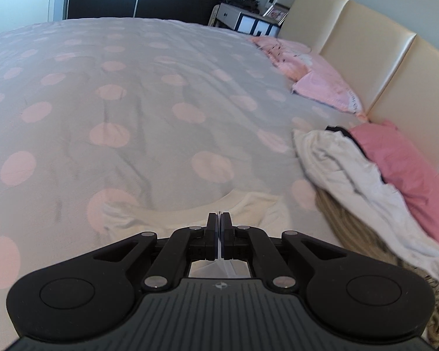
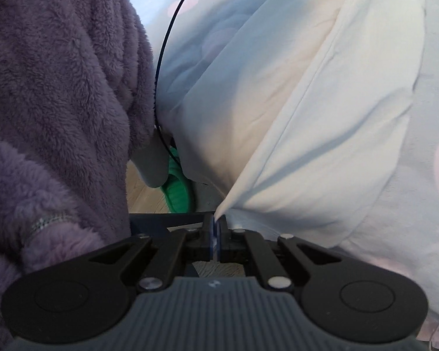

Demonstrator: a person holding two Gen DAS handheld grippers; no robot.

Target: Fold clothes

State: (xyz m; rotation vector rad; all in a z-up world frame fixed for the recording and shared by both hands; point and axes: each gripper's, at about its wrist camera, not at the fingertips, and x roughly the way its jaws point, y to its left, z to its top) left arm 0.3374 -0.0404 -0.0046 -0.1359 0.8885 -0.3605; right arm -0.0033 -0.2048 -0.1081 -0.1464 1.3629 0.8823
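A cream-white garment [image 1: 257, 204] lies on the bed with its curved neckline showing in the left wrist view. My left gripper [image 1: 219, 216] is shut on its edge just below the neckline; a thin strip of cloth shows between the pads. In the right wrist view the same white garment [image 2: 322, 117] stretches up and away in a taut fold, and my right gripper [image 2: 216, 219] is shut on its pulled-out corner near the bed's side.
The bed [image 1: 131, 102] has a grey cover with pink dots. A pile of clothes [image 1: 351, 181] and pink pillows [image 1: 395, 158] lie by the cream headboard [image 1: 365, 52]. A person's purple fleece sleeve [image 2: 58, 87], a black cable [image 2: 166, 38] and a green slipper [image 2: 177, 187] show at left.
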